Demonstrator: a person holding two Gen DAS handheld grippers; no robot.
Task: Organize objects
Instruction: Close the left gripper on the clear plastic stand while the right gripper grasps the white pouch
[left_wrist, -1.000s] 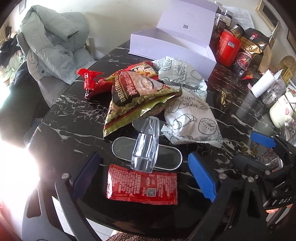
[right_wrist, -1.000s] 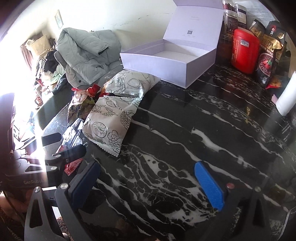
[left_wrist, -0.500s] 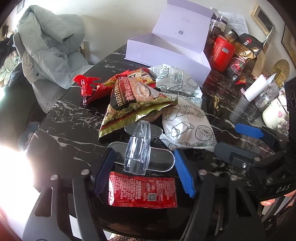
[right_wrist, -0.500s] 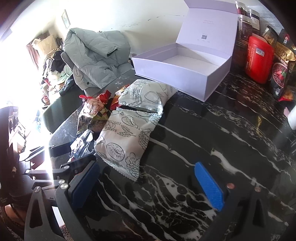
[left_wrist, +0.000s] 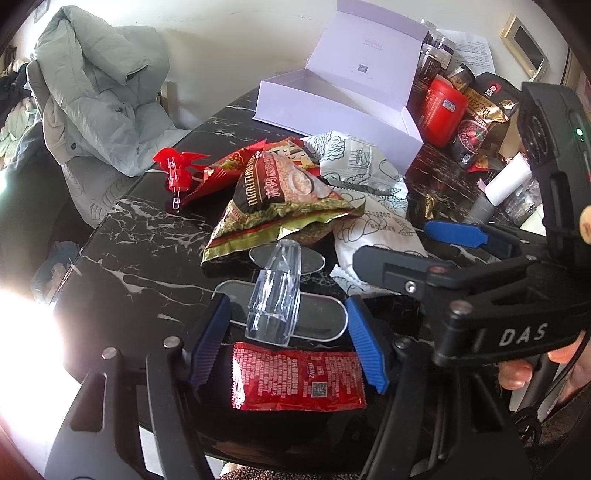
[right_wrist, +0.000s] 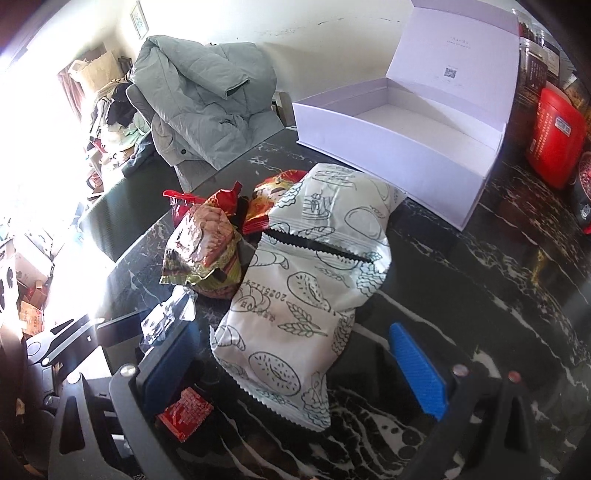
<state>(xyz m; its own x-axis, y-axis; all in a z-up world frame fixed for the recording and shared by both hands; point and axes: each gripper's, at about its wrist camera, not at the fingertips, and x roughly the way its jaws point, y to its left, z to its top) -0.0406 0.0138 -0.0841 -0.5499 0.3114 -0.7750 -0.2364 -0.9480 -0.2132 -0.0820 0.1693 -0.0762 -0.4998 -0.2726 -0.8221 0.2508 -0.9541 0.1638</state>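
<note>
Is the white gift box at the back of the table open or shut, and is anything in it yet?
Open: the white gift box has its lid standing up behind. The visible part of its interior is bare.

"DAS" on right gripper (left_wrist: 461, 236), "HEINZ" on red sachet (left_wrist: 298, 381)

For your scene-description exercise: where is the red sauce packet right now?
In the left wrist view, the red sauce packet lies flat at the table's near edge, between the left gripper's fingers, just in front of the clear plastic clip.
</note>
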